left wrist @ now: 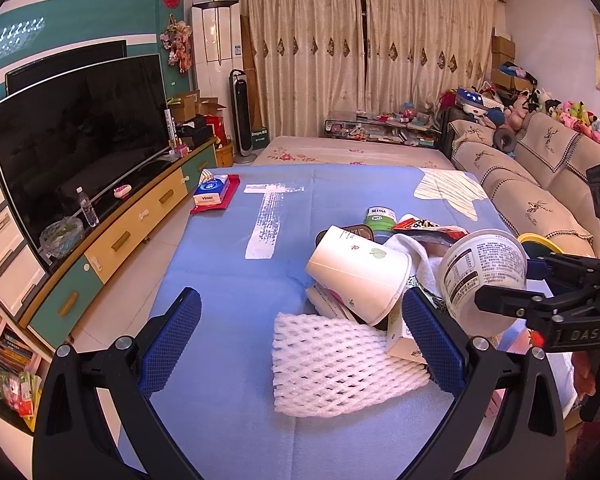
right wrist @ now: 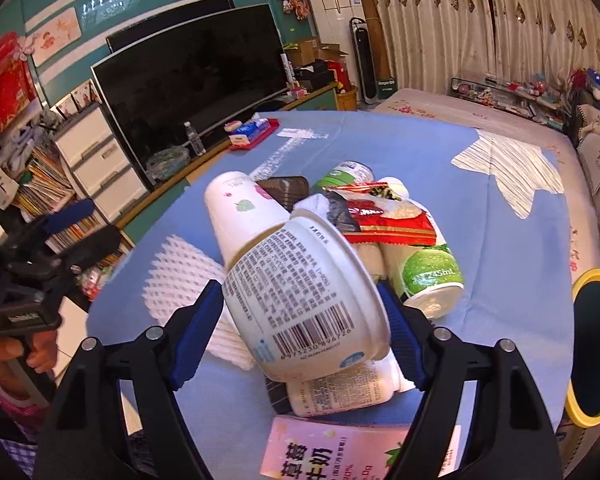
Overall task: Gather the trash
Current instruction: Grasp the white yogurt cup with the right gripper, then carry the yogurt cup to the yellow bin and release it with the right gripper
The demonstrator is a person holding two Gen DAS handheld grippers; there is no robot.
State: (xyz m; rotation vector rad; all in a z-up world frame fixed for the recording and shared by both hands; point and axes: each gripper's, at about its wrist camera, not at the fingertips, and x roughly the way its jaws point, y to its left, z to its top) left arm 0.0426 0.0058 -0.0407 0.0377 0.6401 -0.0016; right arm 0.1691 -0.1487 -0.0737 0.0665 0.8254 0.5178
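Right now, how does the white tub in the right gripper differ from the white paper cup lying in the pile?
The tub is clamped between the right gripper's pads, lifted above the pile; the paper cup lies on its side among the trash. The tub is squat and wide with dense printed text and a barcode; the paper cup is taller and mostly plain, with a small green leaf mark. Both are white, tilted containers.
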